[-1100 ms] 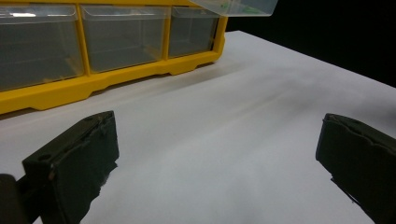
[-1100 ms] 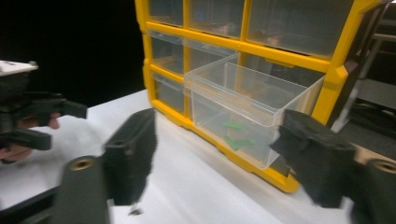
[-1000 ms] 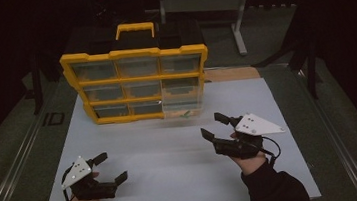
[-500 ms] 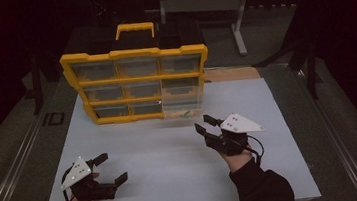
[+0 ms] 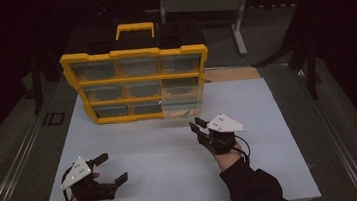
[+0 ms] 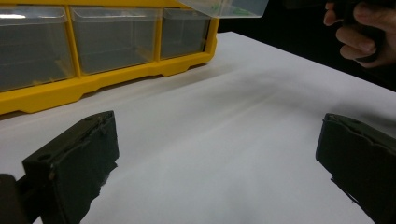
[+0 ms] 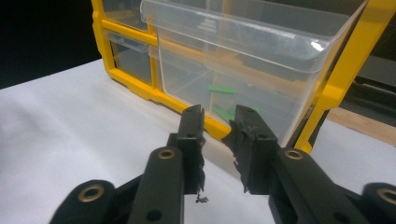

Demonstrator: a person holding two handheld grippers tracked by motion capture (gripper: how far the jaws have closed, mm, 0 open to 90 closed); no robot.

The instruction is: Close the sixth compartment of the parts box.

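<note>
Right tongs (image 5: 195, 126) have just been closing to a narrow gap, empty, aimed at the pulled-out drawer (image 5: 182, 99) at the organizer's (image 5: 136, 79) lower right, mid-desk (image 5: 280, 135). Left tongs (image 5: 111, 169) rest wide near the front-left corner. I should centre on the drawer's front lip before pinching.
</note>
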